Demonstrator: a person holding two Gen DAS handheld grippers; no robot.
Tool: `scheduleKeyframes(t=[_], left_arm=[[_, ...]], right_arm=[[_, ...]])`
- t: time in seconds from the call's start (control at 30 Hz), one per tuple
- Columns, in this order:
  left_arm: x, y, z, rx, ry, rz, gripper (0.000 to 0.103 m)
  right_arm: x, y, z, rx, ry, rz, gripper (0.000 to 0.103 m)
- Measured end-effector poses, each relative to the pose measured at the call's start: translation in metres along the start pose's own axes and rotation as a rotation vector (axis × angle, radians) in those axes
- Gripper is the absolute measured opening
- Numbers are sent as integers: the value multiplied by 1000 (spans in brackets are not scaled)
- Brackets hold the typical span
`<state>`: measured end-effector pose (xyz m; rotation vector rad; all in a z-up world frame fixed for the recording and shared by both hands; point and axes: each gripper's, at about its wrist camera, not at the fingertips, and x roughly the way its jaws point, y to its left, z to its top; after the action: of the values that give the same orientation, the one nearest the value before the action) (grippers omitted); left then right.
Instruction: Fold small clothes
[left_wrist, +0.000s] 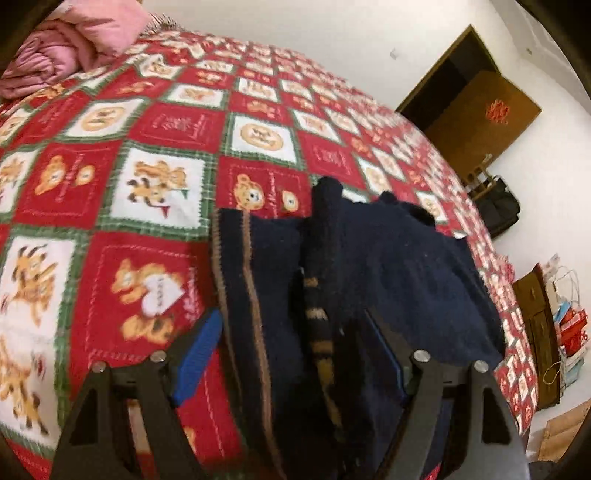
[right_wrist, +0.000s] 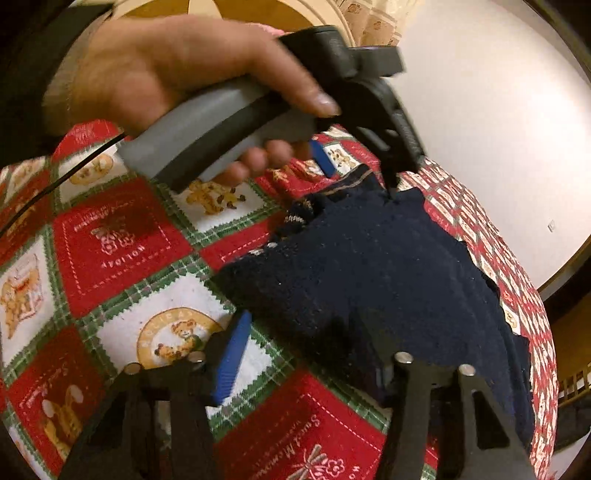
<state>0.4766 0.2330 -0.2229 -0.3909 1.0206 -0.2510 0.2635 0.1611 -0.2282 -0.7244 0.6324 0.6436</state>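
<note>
A small dark navy knitted garment (left_wrist: 388, 266) with brown stripes lies bunched on the red patchwork bedspread (left_wrist: 155, 155). My left gripper (left_wrist: 295, 347) is open, its blue left pad beside the garment and its right finger buried in the cloth. In the right wrist view the same garment (right_wrist: 376, 266) lies ahead. My right gripper (right_wrist: 306, 354) is open, its left blue pad over the bedspread (right_wrist: 122, 236) and its right finger under the cloth edge. The left gripper (right_wrist: 354, 166) shows there too, held by a hand at the garment's far edge.
A pink folded quilt (left_wrist: 62, 48) lies at the bed's far left corner. A brown door (left_wrist: 480, 107), a dark bag (left_wrist: 498, 210) and a cabinet with paper bags (left_wrist: 546, 325) stand by the wall right of the bed.
</note>
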Motion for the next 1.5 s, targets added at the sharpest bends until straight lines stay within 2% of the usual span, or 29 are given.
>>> scheduleKeyframes(t=[0.03, 0.17, 0.27, 0.33, 0.37, 0.4, 0.47, 0.53, 0.57, 0.6, 0.7, 0.8, 0.87, 0.93, 0.97, 1.0, 1.03, 1.07, 1.1, 1.17, 1.27, 1.33, 1.37, 1.4, 1.43, 1.5], left_arm=[[3, 1, 3, -4, 2, 7, 80], [11, 2, 15, -36, 16, -42, 81], [18, 0, 20, -14, 36, -49, 81], [23, -1, 22, -2, 58, -31, 77], [21, 1, 21, -2, 59, -18, 69], [22, 3, 23, -6, 64, -8, 57], [20, 7, 24, -19, 60, 0, 44], [19, 10, 23, -21, 63, -12, 43], [18, 10, 22, -14, 62, -11, 40], [18, 10, 21, -8, 61, -14, 30], [14, 9, 19, -19, 45, -29, 21], [5, 2, 19, 12, 19, -26, 19], [2, 0, 19, 8, 13, -10, 20], [4, -3, 18, 41, 16, 41, 29], [5, -5, 17, 60, 17, 65, 35], [6, -5, 16, 72, 16, 99, 50], [6, -5, 15, 80, 7, 135, 58], [4, -5, 13, 86, -13, 154, 70], [2, -4, 11, 98, -34, 156, 77], [6, -3, 10, 111, -36, 154, 78], [19, 11, 12, 43, 6, 83, 78], [18, 22, 11, -26, -20, 3, 75], [18, 28, 12, -56, -24, -35, 65], [18, 30, 12, -72, -16, -72, 31], [20, 34, 12, -97, 8, -135, 16], [13, 31, 11, -90, 3, -136, 16]], right_arm=[[1, 2, 0, -8, -5, -4, 53], [2, 5, 0, -34, -19, -33, 53], [9, 3, 6, -26, -22, -37, 52], [13, 2, 11, -22, -24, -29, 41], [15, 3, 13, -24, -25, -28, 33], [16, 3, 14, -25, -25, -26, 24], [18, 4, 17, -20, -21, -6, 19], [17, 5, 17, -19, -25, -5, 18], [16, 4, 16, -16, -26, 0, 16], [16, 3, 15, -7, -27, 10, 14], [14, -1, 15, 18, -34, 29, 12], [5, -7, 13, 45, -59, 44, 11], [0, -12, 12, 60, -67, 53, 11], [-1, -14, 8, 66, -62, 56, 11], [-1, -15, 7, 68, -64, 57, 11], [-1, -11, 5, 69, -60, 59, 11], [0, -10, 4, 66, -53, 64, 11], [2, -10, 3, 63, -52, 64, 11], [1, -9, 2, 63, -54, 63, 11], [3, -8, 0, 60, -47, 68, 11], [6, -5, 2, 44, -45, 54, 12], [8, -1, 5, 20, -42, 32, 12], [8, 2, 5, 7, -43, 24, 12], [9, 4, 6, -1, -40, 22, 12], [11, 2, 7, 2, -33, 29, 12], [11, -6, 8, 36, -34, 58, 10]])
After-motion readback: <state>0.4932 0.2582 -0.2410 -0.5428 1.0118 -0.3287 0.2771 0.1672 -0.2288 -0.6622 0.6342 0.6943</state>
